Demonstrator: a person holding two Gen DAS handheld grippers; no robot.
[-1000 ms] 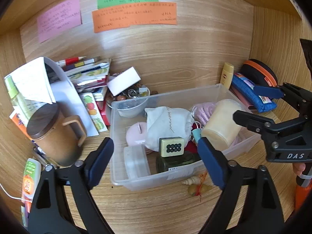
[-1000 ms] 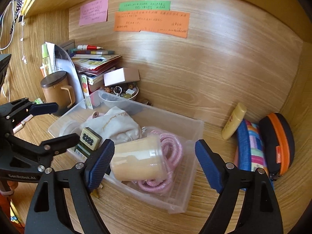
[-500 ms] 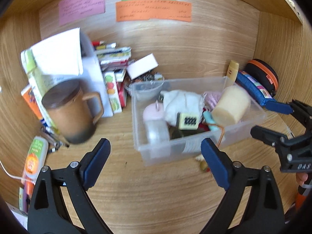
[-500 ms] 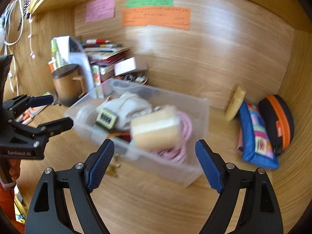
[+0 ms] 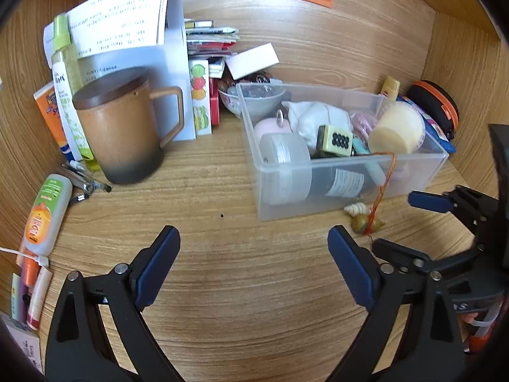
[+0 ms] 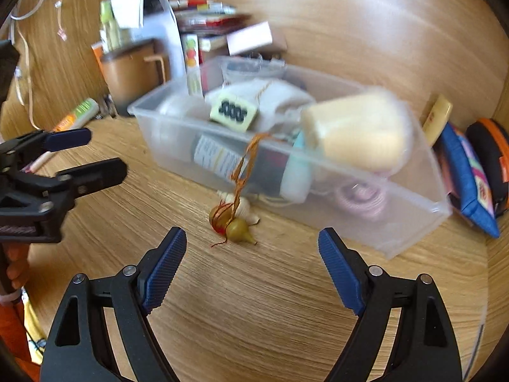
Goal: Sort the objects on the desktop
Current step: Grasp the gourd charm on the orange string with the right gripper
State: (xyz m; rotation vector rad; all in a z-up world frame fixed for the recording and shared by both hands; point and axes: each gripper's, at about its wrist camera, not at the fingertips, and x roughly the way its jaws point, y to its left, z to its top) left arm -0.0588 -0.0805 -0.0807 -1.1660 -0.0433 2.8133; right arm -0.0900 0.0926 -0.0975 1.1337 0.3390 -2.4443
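At far left on my wooden desk (image 5: 254, 286) stands one brown ceramic mug with a dark lid (image 5: 122, 127), upright, in front of white papers. To its right sits one clear plastic bin (image 5: 318, 187), crowded with one cream cylinder jar (image 5: 397, 130), one green-backed mahjong tile with black dots (image 5: 337, 140), one white cloth pouch (image 5: 318, 117) and one frosted round tub (image 5: 283, 159). An orange cord hangs over the bin's front wall down to two small gourd charms and one pale shell (image 6: 233, 219) lying on the desk, touching the bin's base. My left gripper (image 5: 254, 254) points steeply down, jaws released and empty. My right gripper (image 6: 251, 254) is likewise wide open, empty, above the charms.
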